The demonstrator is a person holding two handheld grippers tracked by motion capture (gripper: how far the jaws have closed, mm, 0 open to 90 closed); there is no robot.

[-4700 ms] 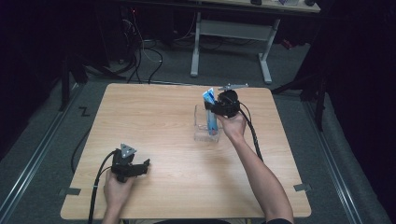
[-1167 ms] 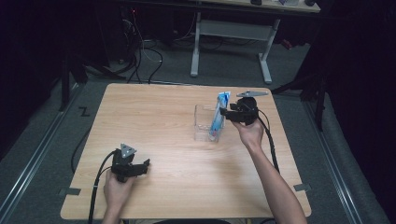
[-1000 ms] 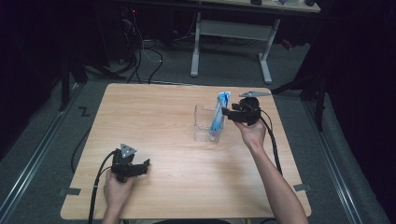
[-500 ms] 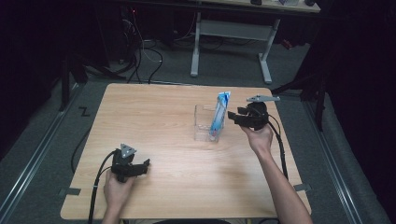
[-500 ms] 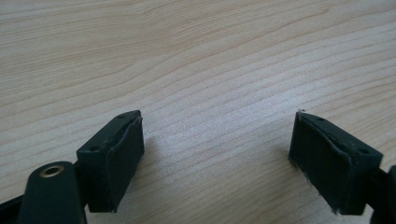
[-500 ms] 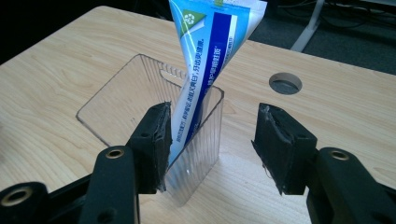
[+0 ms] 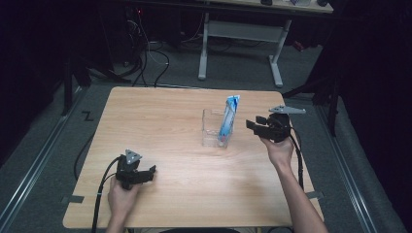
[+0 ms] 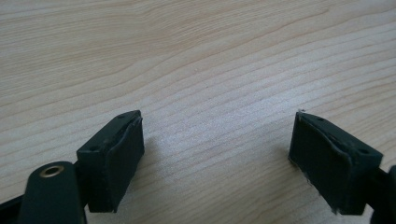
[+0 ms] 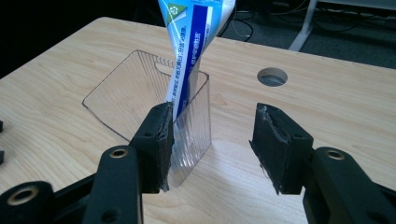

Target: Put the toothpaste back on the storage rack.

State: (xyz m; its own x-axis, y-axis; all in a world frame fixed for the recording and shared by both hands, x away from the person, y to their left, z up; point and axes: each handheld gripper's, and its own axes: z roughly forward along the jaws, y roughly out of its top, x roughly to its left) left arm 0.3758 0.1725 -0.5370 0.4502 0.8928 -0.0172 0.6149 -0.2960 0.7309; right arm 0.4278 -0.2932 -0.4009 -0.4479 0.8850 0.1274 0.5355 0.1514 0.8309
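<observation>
Resting on the surface [image 7: 160, 116] at the near left, the left hand-held gripper [image 7: 141, 175] lies released and empty. One clear container [image 7: 214, 128] stands mid-surface with one blue-and-white tube [image 7: 228, 116] leaning inside it. Just beside it, the right hand-held gripper [image 7: 254, 126] has let go, its jaws just been closing on nothing; placing looks done, so the next move is probably clearing away.

Black claws [image 7: 256, 127], worn ribbed pads [image 9: 279, 149], brass-ringed screw holes, grey three-cornered plates, black cables.
</observation>
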